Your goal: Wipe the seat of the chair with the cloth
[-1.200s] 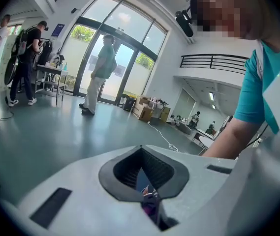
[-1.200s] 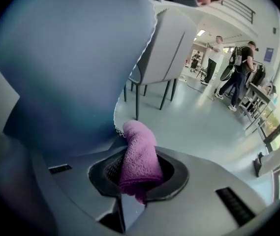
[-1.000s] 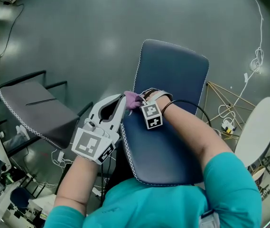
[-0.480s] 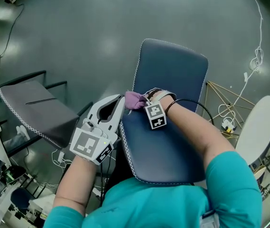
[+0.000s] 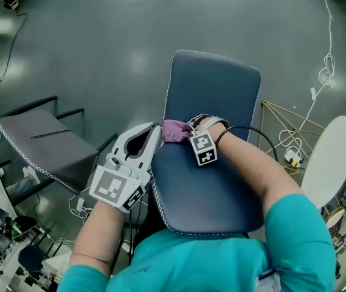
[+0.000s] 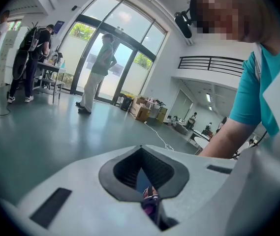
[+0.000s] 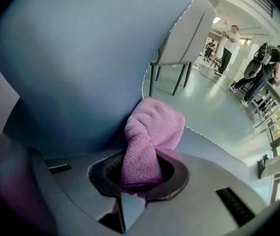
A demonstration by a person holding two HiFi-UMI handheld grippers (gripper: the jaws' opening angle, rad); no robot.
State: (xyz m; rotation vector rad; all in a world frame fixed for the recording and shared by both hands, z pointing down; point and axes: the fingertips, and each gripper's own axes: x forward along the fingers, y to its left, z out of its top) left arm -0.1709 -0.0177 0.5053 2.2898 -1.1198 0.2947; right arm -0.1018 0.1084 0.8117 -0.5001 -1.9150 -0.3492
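The blue padded chair seat (image 5: 215,90) lies below me, lengthwise in the head view. My right gripper (image 5: 185,129) reaches across it to its left edge and is shut on a purple cloth (image 5: 174,130). In the right gripper view the cloth (image 7: 152,132) bulges out of the jaws' opening and rests on the seat (image 7: 80,58) at its stitched rim. My left gripper (image 5: 158,126) hangs just off the seat's left edge, its jaws shut and its tip next to the cloth. Nothing is clamped in it.
A grey padded chair (image 5: 39,139) stands on the floor to the left. At the right are a white round table (image 5: 331,157), a gold wire frame (image 5: 282,126) and white cables (image 5: 328,72). People stand far off by the glass doors (image 6: 98,73).
The right gripper and cloth have crept slightly rightward along the seat's left edge. The left gripper has barely moved. The head view has shifted a little.
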